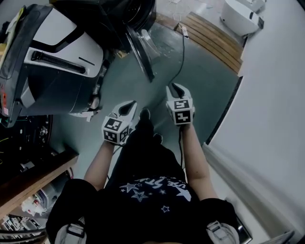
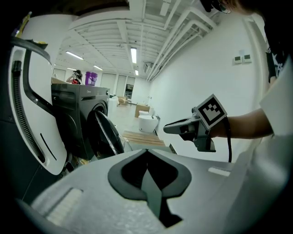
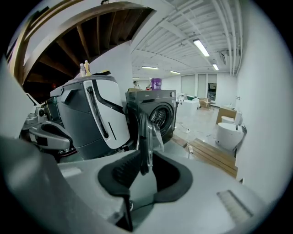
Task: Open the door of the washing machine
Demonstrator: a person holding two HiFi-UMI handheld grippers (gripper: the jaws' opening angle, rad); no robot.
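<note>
The dark washing machine (image 1: 119, 14) stands at the top of the head view, and its round door (image 1: 140, 50) is swung out towards me, edge-on. Both grippers hang in the air in front of the person, well short of the door and touching nothing. My left gripper (image 1: 127, 108) has its jaws together and empty. My right gripper (image 1: 177, 88) stands a little further forward with a narrow gap between its jaws. In the right gripper view the door (image 3: 145, 137) shows through that gap, far off. The left gripper view shows the door (image 2: 107, 135) and the right gripper (image 2: 167, 129).
A large white-and-grey machine (image 1: 57, 62) stands left of the washer. A wooden pallet (image 1: 214, 38) and a white rounded unit (image 1: 240, 16) lie at the back right. A cable (image 1: 182, 52) runs over the green floor. A white wall (image 1: 276, 119) closes the right side; a wooden shelf (image 1: 33, 176) sits at the left.
</note>
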